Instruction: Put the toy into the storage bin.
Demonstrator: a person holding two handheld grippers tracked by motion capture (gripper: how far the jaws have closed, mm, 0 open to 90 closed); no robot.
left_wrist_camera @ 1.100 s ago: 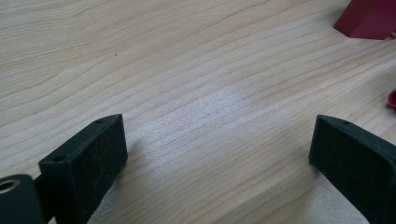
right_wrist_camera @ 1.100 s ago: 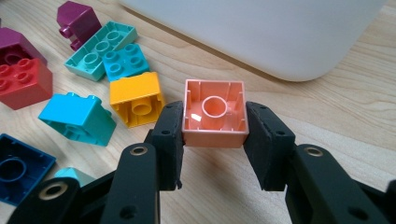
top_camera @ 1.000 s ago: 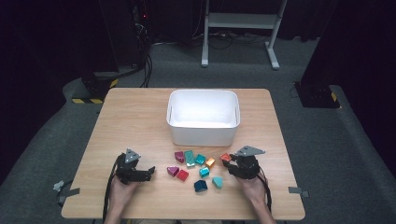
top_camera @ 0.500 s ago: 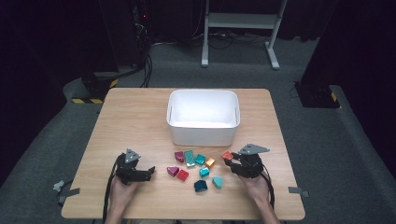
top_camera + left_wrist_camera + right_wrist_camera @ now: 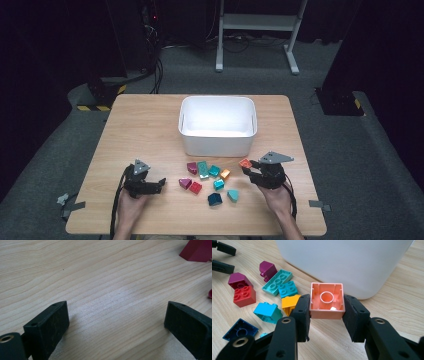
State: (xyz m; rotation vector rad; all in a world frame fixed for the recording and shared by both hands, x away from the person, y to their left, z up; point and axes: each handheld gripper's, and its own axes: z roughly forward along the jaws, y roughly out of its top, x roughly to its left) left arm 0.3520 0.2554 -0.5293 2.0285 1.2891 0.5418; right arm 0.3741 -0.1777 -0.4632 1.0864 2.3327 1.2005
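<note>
1. The right gripper (image 5: 327,315) clamps a salmon-orange brick (image 5: 327,300) between its jaws, hollow underside facing the camera, lifted clear of the table (image 5: 145,125).
2. In the high view that brick (image 5: 244,163) sits at the tip of the right gripper (image 5: 252,169), toward the table's near right corner, just in front of the white bin (image 5: 218,145).
3. The white bin stands at the middle of the table, closer to the far edge.
4. The left gripper (image 5: 116,322) hovers low over bare wood with its jaws spread wide and nothing between them; in the high view it (image 5: 159,184) lies near the near left corner.
5. The loose bricks lie between the two grippers, near the near edge: a red brick (image 5: 244,295), a long teal brick (image 5: 277,281), a yellow brick (image 5: 289,303) and a dark blue brick (image 5: 240,329) among them.
</note>
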